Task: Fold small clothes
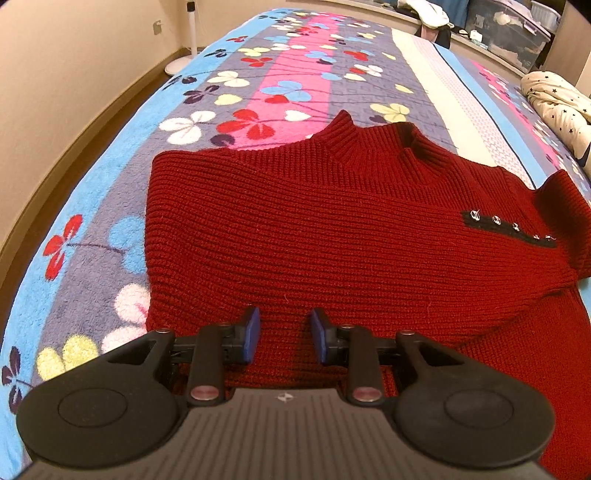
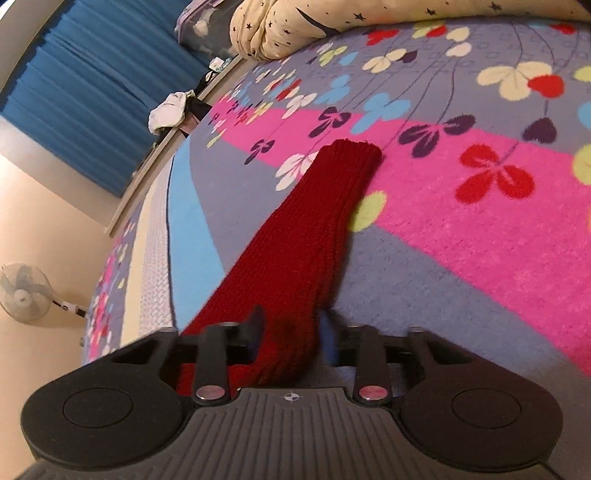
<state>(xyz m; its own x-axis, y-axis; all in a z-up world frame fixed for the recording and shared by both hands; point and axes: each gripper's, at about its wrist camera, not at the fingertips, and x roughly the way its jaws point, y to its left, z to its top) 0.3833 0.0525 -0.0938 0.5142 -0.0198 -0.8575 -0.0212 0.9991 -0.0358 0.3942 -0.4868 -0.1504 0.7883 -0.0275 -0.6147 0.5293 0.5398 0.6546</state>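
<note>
- The left gripper [image 1: 284, 338] hovers with pads apart, gripping nothing, over the lower body of the red sweater [image 1: 332, 229], which lies flat on the floral blanket [image 1: 110, 184], collar pointing away, dark studded strip [image 1: 509, 229] at right.
- The right gripper [image 2: 291, 338] has its fingers set around the sleeve [image 2: 314, 236]; whether they pinch it is blurred. The sleeve runs lengthwise away, cuff farthest.
- A star-print duvet [image 2: 295, 29] lies beyond, well apart.

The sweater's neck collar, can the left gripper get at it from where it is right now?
Probably yes. The left gripper is open over the sweater near its lower edge, and only flat knit lies between it and the collar.
</note>
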